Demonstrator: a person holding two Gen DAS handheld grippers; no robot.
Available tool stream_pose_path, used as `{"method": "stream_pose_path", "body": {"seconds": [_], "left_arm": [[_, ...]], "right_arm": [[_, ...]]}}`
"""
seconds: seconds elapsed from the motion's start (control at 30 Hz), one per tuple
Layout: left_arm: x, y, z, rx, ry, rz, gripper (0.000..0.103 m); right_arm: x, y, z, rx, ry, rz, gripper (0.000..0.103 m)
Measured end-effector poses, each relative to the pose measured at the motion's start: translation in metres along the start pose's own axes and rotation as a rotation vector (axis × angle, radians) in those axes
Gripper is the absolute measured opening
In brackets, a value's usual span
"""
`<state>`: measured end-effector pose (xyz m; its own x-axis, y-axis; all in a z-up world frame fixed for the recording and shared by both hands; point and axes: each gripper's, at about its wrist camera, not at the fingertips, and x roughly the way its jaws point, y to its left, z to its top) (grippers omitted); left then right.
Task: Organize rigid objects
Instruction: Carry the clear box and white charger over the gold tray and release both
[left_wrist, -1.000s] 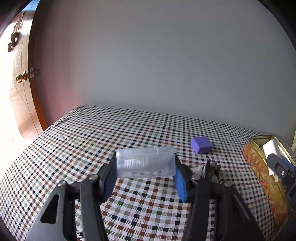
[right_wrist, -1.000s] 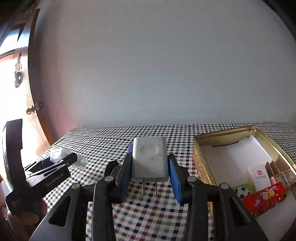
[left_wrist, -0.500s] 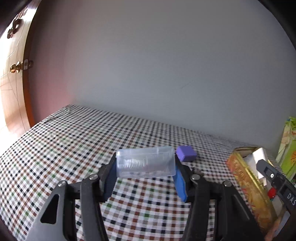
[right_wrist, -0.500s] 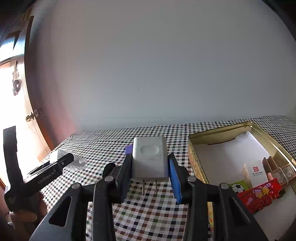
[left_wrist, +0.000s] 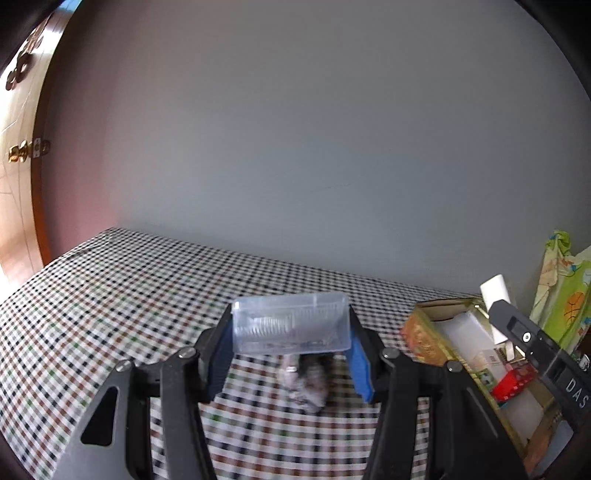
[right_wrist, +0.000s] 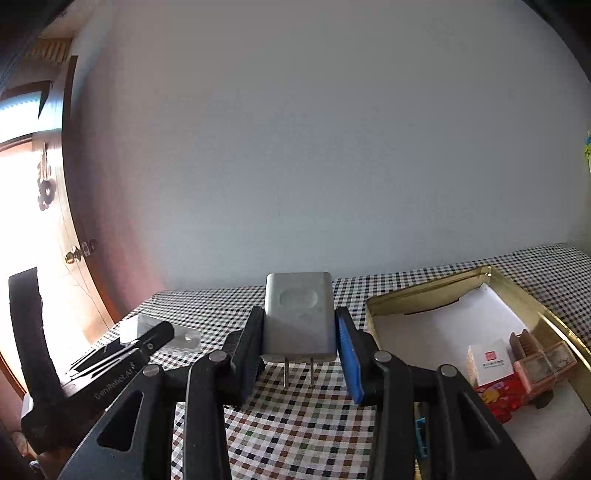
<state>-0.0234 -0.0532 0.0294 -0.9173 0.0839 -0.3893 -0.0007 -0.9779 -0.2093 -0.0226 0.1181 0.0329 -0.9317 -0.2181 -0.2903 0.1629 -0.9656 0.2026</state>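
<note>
My left gripper (left_wrist: 290, 334) is shut on a clear plastic box (left_wrist: 291, 322), held above the checked tablecloth. My right gripper (right_wrist: 300, 332) is shut on a white plug-in charger (right_wrist: 298, 316), prongs pointing back toward me. A gold tin (right_wrist: 439, 293) with a white lining lies at the right in the right wrist view and holds a small white box (right_wrist: 489, 360), a red packet (right_wrist: 496, 395) and a brown item (right_wrist: 545, 365). In the left wrist view the same tin (left_wrist: 421, 332) is at the right, with the right gripper (left_wrist: 532, 343) and its charger (left_wrist: 496, 291) over it.
A crumpled grey-white thing (left_wrist: 308, 380) lies on the cloth under the clear box. A green printed bag (left_wrist: 565, 291) stands beyond the tin. A wooden door (left_wrist: 18, 155) is at the left, a plain wall behind the table. The left gripper (right_wrist: 110, 365) shows at the left of the right wrist view.
Both grippers have risen and swung right toward the tin, each keeping its hold. The purple block has slipped out of sight behind the clear box.
</note>
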Motion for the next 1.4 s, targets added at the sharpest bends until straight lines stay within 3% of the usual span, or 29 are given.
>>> {"method": "stream_pose_path", "body": {"seconds": [0.53,0.8,1.03,1.4], "left_arm": [[0.023,-0.089,-0.001,0.121,-0.005,-0.121,0.053],[0.044,-0.135,-0.001,0.179,-0.001,-0.192,0.053],[0.059,-0.178,-0.005,0.231,0.047,-0.234,0.053],[0.101,-0.204,-0.012,0.286,0.155,-0.192,0.053]], "right_arm": [[-0.046,-0.069,0.009,0.004,-0.109,-0.098,0.041],[-0.058,-0.126,0.016,0.036,-0.126,-0.221,0.041],[-0.054,-0.165,0.017,0.075,-0.073,-0.276,0.041],[-0.032,-0.183,0.013,0.139,0.08,-0.257,0.041]]}}
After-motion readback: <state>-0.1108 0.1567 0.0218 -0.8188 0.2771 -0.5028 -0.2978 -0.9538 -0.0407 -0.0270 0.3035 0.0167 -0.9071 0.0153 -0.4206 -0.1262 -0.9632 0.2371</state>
